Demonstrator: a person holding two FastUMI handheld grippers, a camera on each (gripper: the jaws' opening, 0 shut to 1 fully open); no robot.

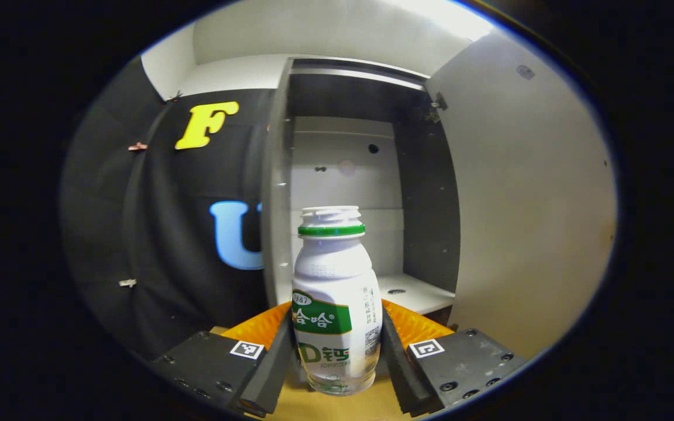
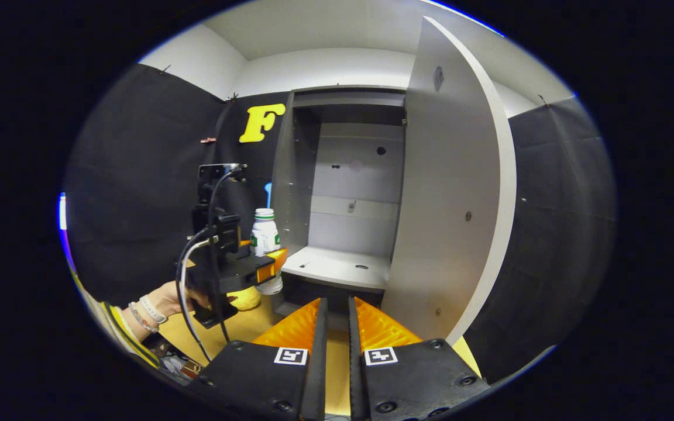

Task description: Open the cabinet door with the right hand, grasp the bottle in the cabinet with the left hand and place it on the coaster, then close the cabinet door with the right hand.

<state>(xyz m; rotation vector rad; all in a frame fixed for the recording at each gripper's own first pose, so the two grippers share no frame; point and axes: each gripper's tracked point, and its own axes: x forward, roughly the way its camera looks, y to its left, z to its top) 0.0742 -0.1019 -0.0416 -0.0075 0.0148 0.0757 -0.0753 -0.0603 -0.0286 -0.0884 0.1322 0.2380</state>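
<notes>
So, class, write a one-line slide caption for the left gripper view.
Left gripper shut on the bottle, held upright in front of the open cabinet, its door swung wide.

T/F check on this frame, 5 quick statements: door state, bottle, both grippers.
1. The cabinet door is open. True.
2. The bottle stands on the cabinet shelf. False: it is outside the cabinet, held upright between the left gripper fingers.
3. The right gripper is clamped on the door edge. False: its fingers are nearly together with nothing between them, short of the door.
4. The bottle's cap is off. False: a white cap with a green ring sits on it.
5. In the right gripper view, a hand holds the left gripper to the left of the cabinet. True.
</notes>
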